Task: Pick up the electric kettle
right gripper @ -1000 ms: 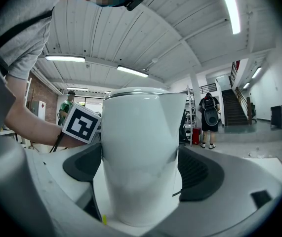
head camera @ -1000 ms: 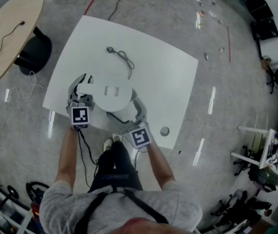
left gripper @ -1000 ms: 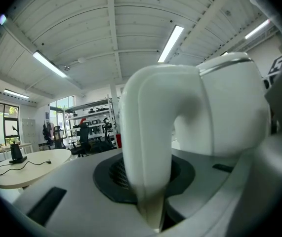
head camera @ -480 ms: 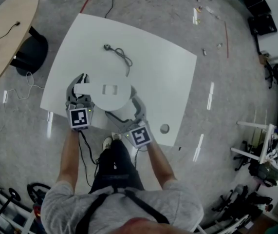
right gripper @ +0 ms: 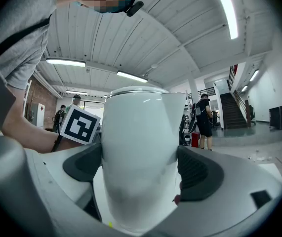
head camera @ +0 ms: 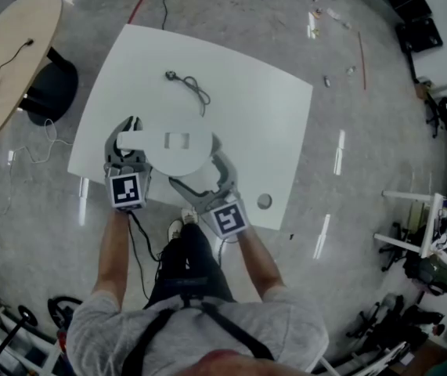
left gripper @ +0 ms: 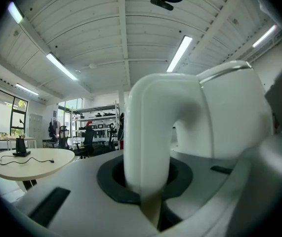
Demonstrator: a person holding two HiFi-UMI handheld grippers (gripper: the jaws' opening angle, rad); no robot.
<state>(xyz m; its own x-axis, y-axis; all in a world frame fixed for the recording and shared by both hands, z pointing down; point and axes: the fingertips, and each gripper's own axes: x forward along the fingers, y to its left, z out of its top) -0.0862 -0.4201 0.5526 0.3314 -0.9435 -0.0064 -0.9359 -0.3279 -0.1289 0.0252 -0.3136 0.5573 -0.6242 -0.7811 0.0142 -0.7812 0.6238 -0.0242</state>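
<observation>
The white electric kettle (head camera: 178, 151) shows from above over the near part of the white table (head camera: 254, 116), with its handle (head camera: 129, 140) pointing left. My left gripper (head camera: 129, 135) is shut on that handle. In the left gripper view the thick white handle (left gripper: 148, 127) stands upright between the dark pads (left gripper: 112, 174). My right gripper (head camera: 207, 163) is shut on the kettle's round body (right gripper: 138, 147), one dark pad (right gripper: 197, 174) pressing on each side. The kettle's base and the table under it are hidden.
A grey power cord with a plug (head camera: 190, 88) lies on the table beyond the kettle. A small round object (head camera: 264, 202) sits near the table's front right corner. A round wooden table (head camera: 12, 45) stands at the far left.
The kettle and both grippers sit slightly higher and look a little larger in the head view, as if lifted. Both grips are unchanged.
</observation>
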